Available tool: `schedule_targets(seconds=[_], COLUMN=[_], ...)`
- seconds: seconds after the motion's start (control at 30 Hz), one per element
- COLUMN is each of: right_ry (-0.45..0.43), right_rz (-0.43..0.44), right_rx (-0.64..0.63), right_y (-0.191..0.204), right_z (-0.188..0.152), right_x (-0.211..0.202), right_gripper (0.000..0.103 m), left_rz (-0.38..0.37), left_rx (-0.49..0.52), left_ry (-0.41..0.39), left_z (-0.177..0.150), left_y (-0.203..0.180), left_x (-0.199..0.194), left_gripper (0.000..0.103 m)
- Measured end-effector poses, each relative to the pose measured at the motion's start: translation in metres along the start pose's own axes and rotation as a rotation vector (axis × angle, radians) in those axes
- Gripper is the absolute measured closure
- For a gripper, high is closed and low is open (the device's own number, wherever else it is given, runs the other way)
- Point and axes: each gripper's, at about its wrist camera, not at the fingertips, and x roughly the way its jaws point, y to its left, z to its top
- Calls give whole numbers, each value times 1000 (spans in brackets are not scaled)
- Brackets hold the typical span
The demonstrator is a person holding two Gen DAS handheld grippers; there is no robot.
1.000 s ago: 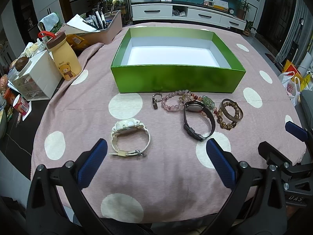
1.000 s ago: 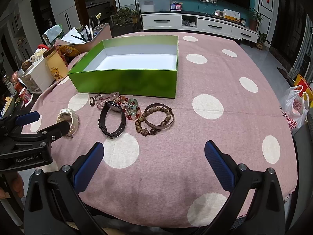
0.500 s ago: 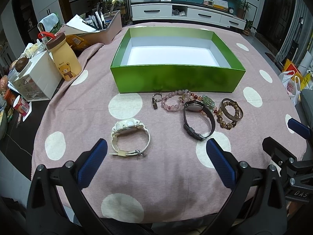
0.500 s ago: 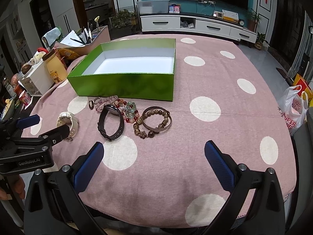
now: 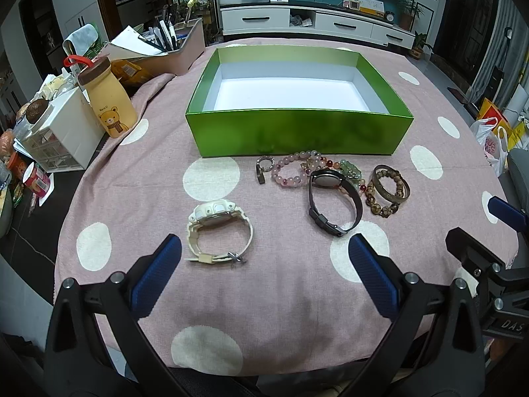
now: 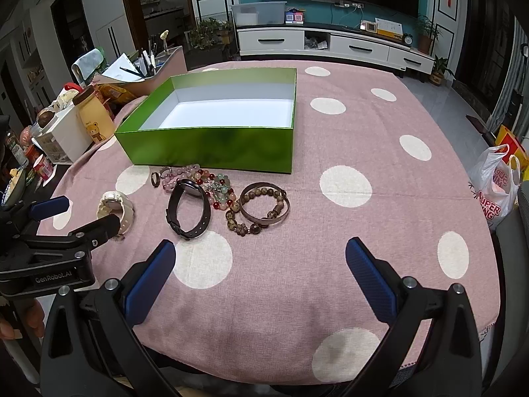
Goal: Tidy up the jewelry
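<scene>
Green box lies long axis left-right; both grippers' fingers spread wide, empty.

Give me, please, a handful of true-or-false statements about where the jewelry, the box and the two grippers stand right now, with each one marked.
1. The green box already holds a bracelet. False: only its white floor shows, and all the jewelry lies on the cloth in front of it.
2. The white watch lies apart from the other pieces, nearest the left gripper. True.
3. The right gripper is shut on the black watch. False: its jaws stand wide open and hold nothing.
4. The brown bead bracelet and a metal bangle lie overlapping. True.
5. The left gripper is open and holds nothing. True.
</scene>
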Motion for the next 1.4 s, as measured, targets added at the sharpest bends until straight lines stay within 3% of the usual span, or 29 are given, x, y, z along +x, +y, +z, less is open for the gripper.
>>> schedule_targets(seconds=[1.23,1.4], right_ry=[-3,-8], right_rz=[4,104], right_rx=[3,63], right_y=[0,-14], right_z=[0,-1], right_x=[0,3], right_gripper=[1,1], left_rz=[-6,-38], left_rx=[-6,-38], left_ry=[1,-15], left_z=[-2,-7], left_y=[0,10], left_x=[1,4], left_gripper=[2,2])
